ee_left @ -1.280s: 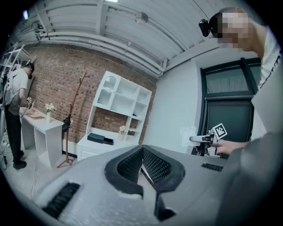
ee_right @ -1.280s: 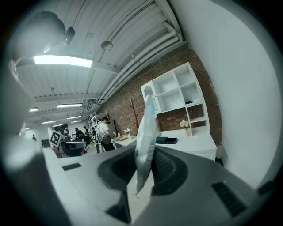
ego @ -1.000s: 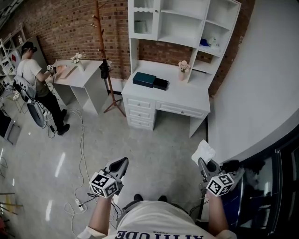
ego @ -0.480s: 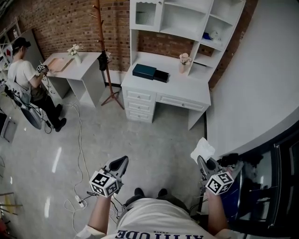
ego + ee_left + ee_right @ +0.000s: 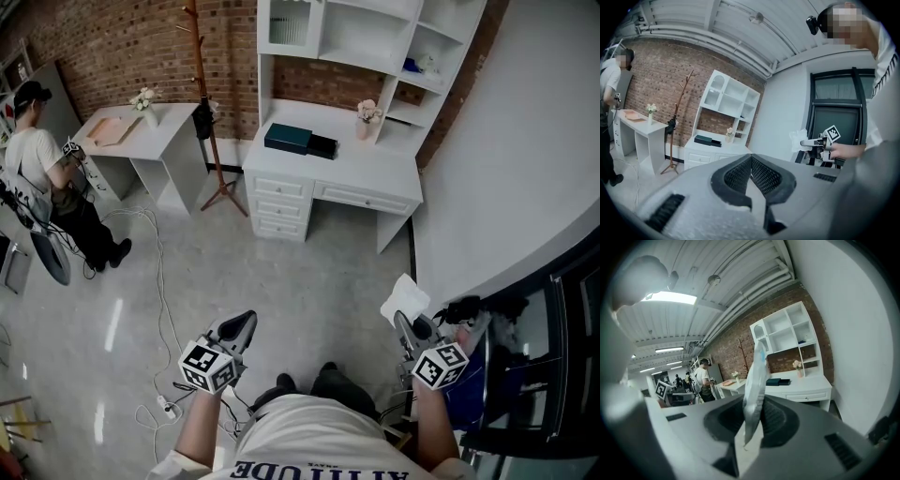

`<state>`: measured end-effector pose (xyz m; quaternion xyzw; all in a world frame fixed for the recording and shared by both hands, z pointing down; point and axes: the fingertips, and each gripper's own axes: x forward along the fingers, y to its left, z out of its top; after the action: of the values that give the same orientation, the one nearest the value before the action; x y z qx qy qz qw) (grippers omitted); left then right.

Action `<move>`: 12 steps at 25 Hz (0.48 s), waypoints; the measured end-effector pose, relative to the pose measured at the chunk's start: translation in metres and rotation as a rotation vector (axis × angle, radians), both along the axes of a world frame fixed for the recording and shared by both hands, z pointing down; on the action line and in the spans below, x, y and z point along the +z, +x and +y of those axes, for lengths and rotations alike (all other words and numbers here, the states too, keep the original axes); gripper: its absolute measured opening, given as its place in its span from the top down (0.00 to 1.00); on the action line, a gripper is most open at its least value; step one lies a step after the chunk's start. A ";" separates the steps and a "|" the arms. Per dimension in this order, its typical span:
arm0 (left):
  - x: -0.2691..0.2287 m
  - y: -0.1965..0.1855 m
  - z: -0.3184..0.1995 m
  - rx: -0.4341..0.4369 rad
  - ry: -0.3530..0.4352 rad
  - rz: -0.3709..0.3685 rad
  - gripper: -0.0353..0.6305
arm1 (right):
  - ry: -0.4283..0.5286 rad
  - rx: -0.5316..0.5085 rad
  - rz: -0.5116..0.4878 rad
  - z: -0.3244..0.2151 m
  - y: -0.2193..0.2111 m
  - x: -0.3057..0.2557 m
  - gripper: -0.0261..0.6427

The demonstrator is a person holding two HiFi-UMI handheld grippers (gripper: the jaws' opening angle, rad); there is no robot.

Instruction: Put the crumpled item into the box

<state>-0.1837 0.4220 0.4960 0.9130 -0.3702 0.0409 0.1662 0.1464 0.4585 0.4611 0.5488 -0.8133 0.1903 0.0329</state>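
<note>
My right gripper (image 5: 402, 321) is shut on the crumpled white item (image 5: 405, 299), which sticks up between its jaws (image 5: 755, 380) in the right gripper view. The dark teal box (image 5: 288, 137) lies on the white desk (image 5: 375, 183) across the floor, well ahead of both grippers. It shows small past the item as the box (image 5: 774, 381) in the right gripper view. My left gripper (image 5: 244, 322) hangs low at the left; its jaws meet with nothing between them (image 5: 750, 158). The left gripper view also catches the right gripper (image 5: 812, 142) holding the item (image 5: 798, 136).
A shelf unit (image 5: 375, 37) rises over the desk, and a flower vase (image 5: 364, 119) stands on it. A coat stand (image 5: 203, 103) is left of the desk. Another person (image 5: 37, 164) works at a small white table (image 5: 117, 141). Cables (image 5: 161, 309) trail on the floor. A white curved wall (image 5: 525, 178) runs along the right.
The view has shifted as I step across the floor; my feet have moved. Both grippers keep their places in it, the white item still in the right one. The other person has shifted left.
</note>
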 end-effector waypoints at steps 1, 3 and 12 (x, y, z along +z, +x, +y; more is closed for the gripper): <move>0.000 -0.001 0.000 0.001 -0.001 0.001 0.91 | -0.001 0.001 -0.001 0.000 -0.001 0.000 0.84; 0.001 -0.002 -0.001 0.003 0.000 0.002 0.91 | 0.002 0.001 -0.005 -0.001 -0.003 0.001 0.84; 0.005 -0.005 -0.018 -0.022 -0.002 -0.017 0.91 | 0.006 -0.016 -0.037 -0.028 -0.003 0.009 0.84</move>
<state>-0.1887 0.4044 0.5009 0.9084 -0.3816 0.0473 0.1644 0.1431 0.4306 0.4702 0.5388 -0.8187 0.1977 0.0175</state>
